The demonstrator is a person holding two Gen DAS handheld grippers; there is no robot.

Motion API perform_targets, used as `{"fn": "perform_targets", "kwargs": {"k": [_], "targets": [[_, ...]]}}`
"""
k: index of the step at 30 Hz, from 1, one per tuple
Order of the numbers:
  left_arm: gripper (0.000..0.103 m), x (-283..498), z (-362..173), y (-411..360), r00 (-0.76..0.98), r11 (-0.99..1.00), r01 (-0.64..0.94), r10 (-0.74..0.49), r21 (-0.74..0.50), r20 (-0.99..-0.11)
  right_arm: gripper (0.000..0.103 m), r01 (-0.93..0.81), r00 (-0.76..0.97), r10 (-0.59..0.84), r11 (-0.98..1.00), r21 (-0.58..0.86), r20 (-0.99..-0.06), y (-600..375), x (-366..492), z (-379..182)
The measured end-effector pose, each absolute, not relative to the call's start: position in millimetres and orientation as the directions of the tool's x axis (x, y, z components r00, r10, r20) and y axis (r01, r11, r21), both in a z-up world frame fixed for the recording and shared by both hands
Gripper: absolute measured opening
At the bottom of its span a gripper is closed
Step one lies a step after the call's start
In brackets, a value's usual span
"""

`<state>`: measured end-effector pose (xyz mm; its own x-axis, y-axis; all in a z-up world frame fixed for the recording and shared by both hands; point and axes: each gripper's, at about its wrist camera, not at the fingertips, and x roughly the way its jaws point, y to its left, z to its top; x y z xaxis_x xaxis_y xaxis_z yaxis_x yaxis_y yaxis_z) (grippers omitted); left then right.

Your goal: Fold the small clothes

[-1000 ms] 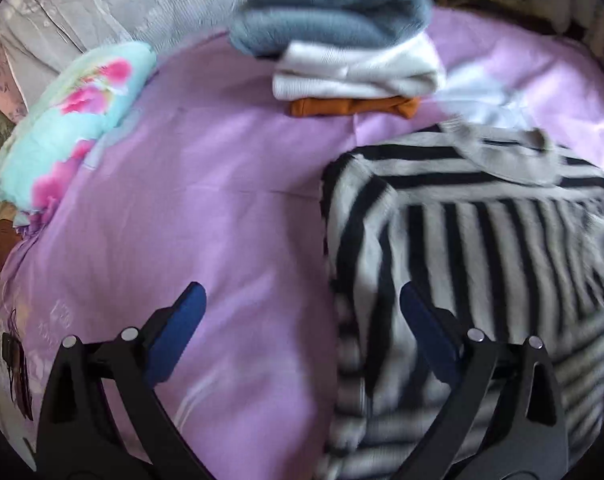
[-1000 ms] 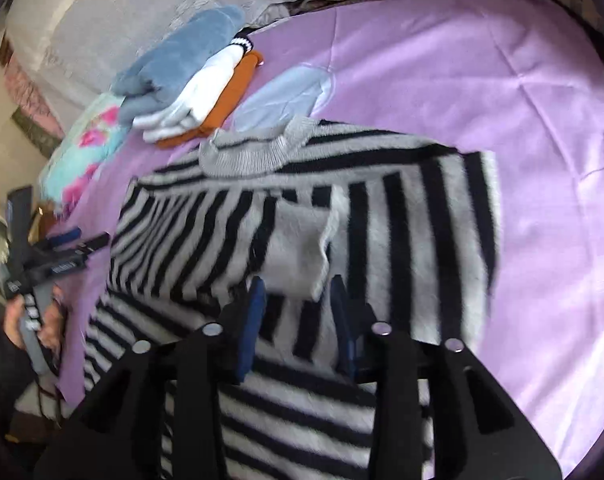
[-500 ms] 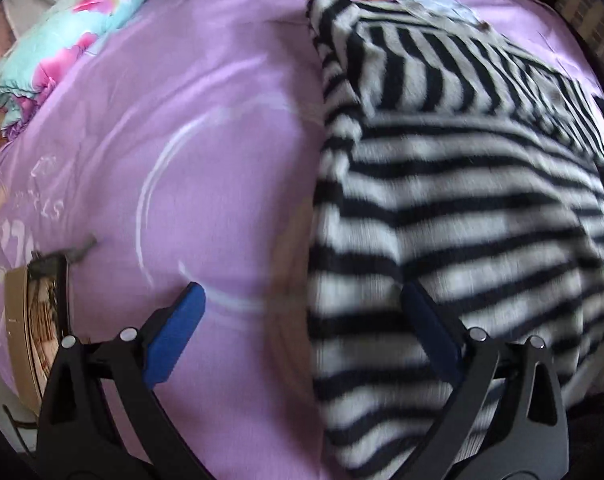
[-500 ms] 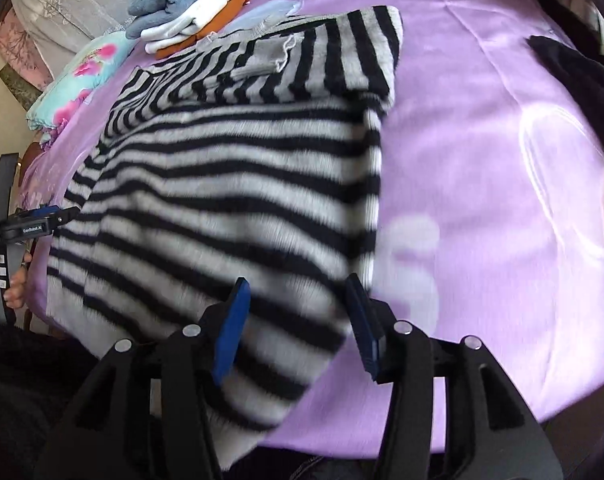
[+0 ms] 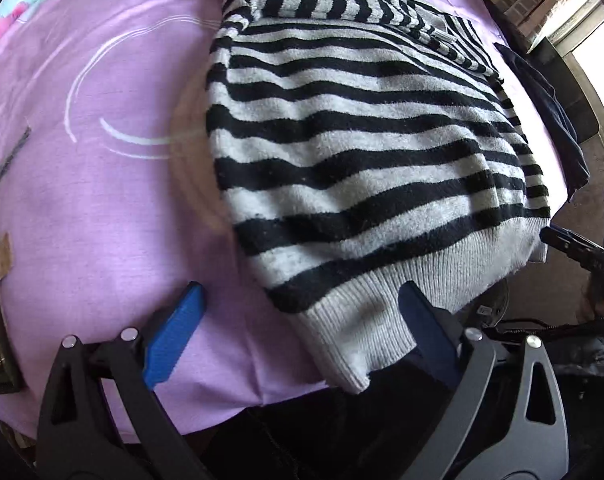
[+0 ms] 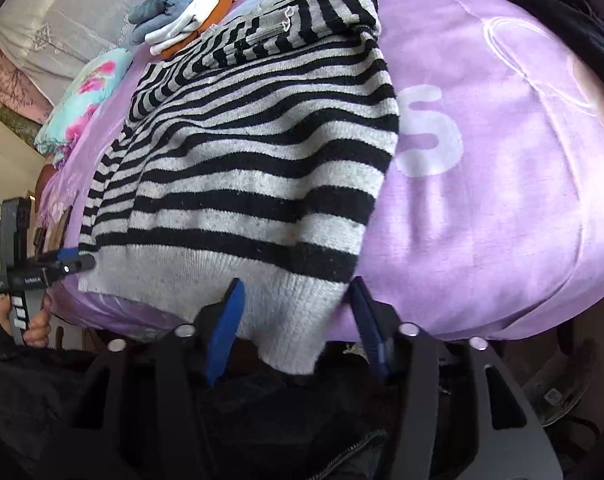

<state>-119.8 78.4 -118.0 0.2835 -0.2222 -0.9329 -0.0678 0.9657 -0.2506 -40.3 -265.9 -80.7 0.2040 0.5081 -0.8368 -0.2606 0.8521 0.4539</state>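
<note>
While the black-and-grey striped knitted sweater (image 5: 361, 152) lies spread across the lilac printed bedsheet (image 5: 102, 200), with its sleeves folded in over the chest at the far end and its plain grey ribbed hem (image 6: 238, 280) hanging over the near edge of the bed, I see both of my tools sitting at that hem. My left gripper (image 5: 298, 332) has its blue-padded jaws spread wide, one over bare sheet to the left and the other just right of the hem's left corner, gripping nothing. My right gripper (image 6: 294, 328) also stands parted, its blue pads on either side of the hem's drooping right corner; I cannot tell whether they touch the knit. In the right wrist view, a hand (image 6: 34, 320) holds the left tool at the hem's left end. At the far left sit a stack of folded blue, white and orange garments (image 6: 182, 24) and a turquoise floral bundle (image 6: 86, 96); a dark garment (image 6: 561, 8) lies far right.
</note>
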Motion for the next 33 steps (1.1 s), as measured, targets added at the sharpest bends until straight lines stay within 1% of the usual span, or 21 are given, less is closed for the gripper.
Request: {"fn": "perform_targets", "kwargs": {"k": [1,2,3,4,5,6,8,9,12,17,19,22,24,26,27,29,30,32,33], "targets": [[0.086,-120.3,-117.4,77.9,0.289,0.961,-0.059,-0.243,-0.27,-0.926,0.043,-0.254,0.206,0.506,0.854,0.453,-0.838,-265.4,-40.3,-80.7],[0.072,-117.1,-117.7,78.0,0.288,0.959,-0.046,-0.255,-0.279,-0.923,0.04,-0.251,0.208,0.507,0.854,0.456,-0.836,-264.6,-40.8,-80.0],[0.059,-114.0,-116.0,80.4,0.287,0.958,-0.039,-0.262,-0.284,-0.921,0.028,-0.248,0.207,0.514,0.85,0.464,-0.832,-267.7,-43.3,-78.5],[0.052,-116.9,-115.1,81.5,0.287,0.947,-0.024,-0.301,-0.321,-0.909,0.019,-0.246,0.201,0.521,0.847,0.472,-0.83,-269.7,-44.9,-77.1],[0.039,-117.3,-114.7,83.8,0.284,0.94,-0.021,-0.322,-0.341,-0.903,0.019,-0.242,0.199,0.525,0.845,0.477,-0.828,-271.2,-46.7,-75.3],[0.034,-117.7,-115.6,85.6,0.282,0.934,-0.022,-0.336,-0.356,-0.899,0.017,-0.239,0.201,0.526,0.844,0.48,-0.826,-272.6,-47.9,-73.6],[0.013,-120.9,-117.5,92.1,0.276,0.91,-0.028,-0.39,-0.413,-0.878,0.015,-0.23,0.207,0.533,0.841,0.489,-0.82,-274.4,-49.1,-69.0],[0.01,-121.9,-117.5,95.3,0.275,0.895,-0.034,-0.419,-0.444,-0.865,0.014,-0.224,0.212,0.542,0.837,0.499,-0.813,-277.1,-49.5,-66.4],[0.008,-124.3,-103.5,99.5,0.302,0.879,-0.028,-0.447,-0.477,-0.842,0.013,-0.177,0.232,0.595,0.804,0.568,-0.77,-290.0,-47.0,-52.5],[0.008,-105.2,-55.6,99.7,0.375,0.888,0.021,-0.433,-0.459,-0.82,0.012,-0.162,0.272,0.677,0.733,0.661,-0.684,-301.2,-25.6,-22.5],[0.008,-84.8,-33.5,101.7,0.427,0.889,0.017,-0.419,-0.457,-0.801,0.01,-0.171,0.29,0.72,0.687,0.706,-0.63,-305.5,-2.5,-9.0],[0.008,-41.7,-11.0,105.4,0.489,0.889,-0.02,-0.39,-0.457,-0.781,0.009,-0.166,0.314,0.776,0.612,0.773,-0.547,-310.6,51.2,2.1],[0.008,-16.5,-3.2,110.3,0.51,0.887,-0.05,-0.373,-0.459,-0.775,0.009,-0.161,0.312,0.797,0.581,0.798,-0.518,-311.0,79.5,3.6],[0.008,8.7,-1.1,117.9,0.526,0.892,-0.071,-0.348,-0.447,-0.776,0.007,-0.163,0.306,0.805,0.57,0.805,-0.508,-308.8,108.5,4.1],[0.008,23.1,-1.9,122.1,0.53,0.893,-0.091,-0.331,-0.441,-0.781,0.0,-0.161,0.303,0.812,0.56,0.813,-0.499,-309.1,122.1,4.3],[0.008,38.7,-5.4,130.0,0.535,0.887,-0.122,-0.32,-0.446,-0.782,0.0,-0.145,0.297,0.83,0.528,0.837,-0.472,-311.1,150.5,4.8],[0.008,46.6,-8.4,134.1,0.535,0.88,-0.135,-0.321,-0.454,-0.781,0.0,-0.147,0.29,0.829,0.533,0.833,-0.479,-310.7,163.6,5.6],[0.008,67.3,-20.1,138.9,0.523,0.87,-0.165,-0.322,-0.464,-0.789,0.0,-0.202,0.23,0.817,0.571,0.795,-0.529,-301.4,188.4,6.1],[0.008,73.2,-25.7,141.0,0.51,0.871,-0.182,-0.313,-0.456,-0.801,0.004,-0.253,0.2,0.795,0.607,0.753,-0.573,-296.9,196.1,6.5]]}}
